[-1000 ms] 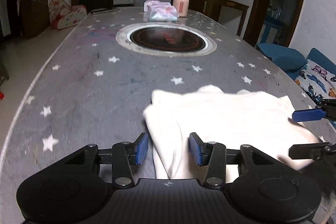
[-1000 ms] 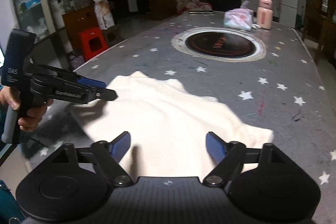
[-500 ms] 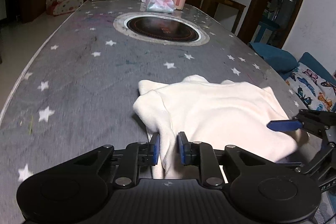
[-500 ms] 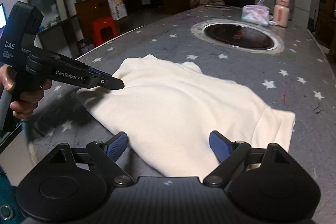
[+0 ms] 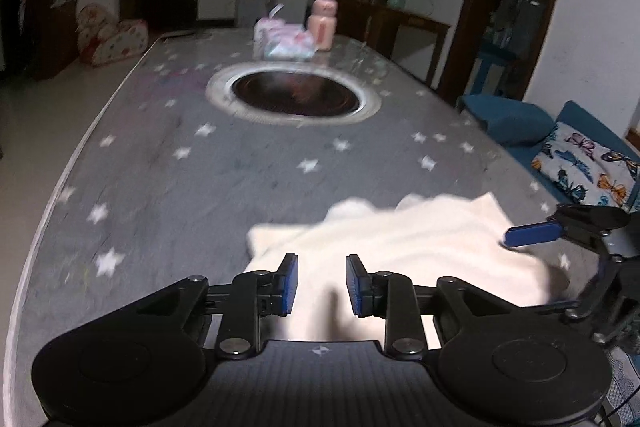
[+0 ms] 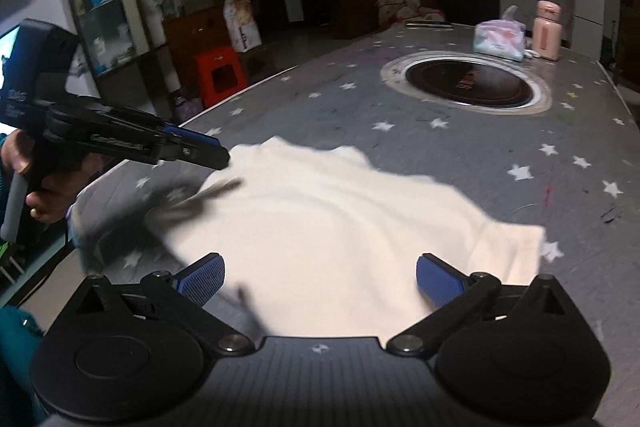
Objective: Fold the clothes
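A cream-white garment (image 6: 332, 227) is lying spread and slightly rumpled on the near end of a grey table (image 6: 500, 163) printed with white stars, one folded edge sticking out at its right side in the right wrist view. The left gripper (image 5: 318, 285) is hovering over the garment's near left edge with its blue-padded fingers (image 5: 289, 283) partly apart and nothing pinched between them; the cloth is showing through the gap below. The right gripper (image 6: 318, 277) is sitting wide open above the garment's near edge, holding nothing. In the right wrist view the left gripper is reaching in from the left, its tip just above the garment's far left corner, with the person's hand (image 6: 44, 187) wrapping its handle. Farther along the table a round dark cooktop (image 6: 468, 87) is sitting in a metal ring, and beyond it a tissue pack (image 6: 498, 41) and a pink bottle (image 6: 547, 31) are standing side by side.
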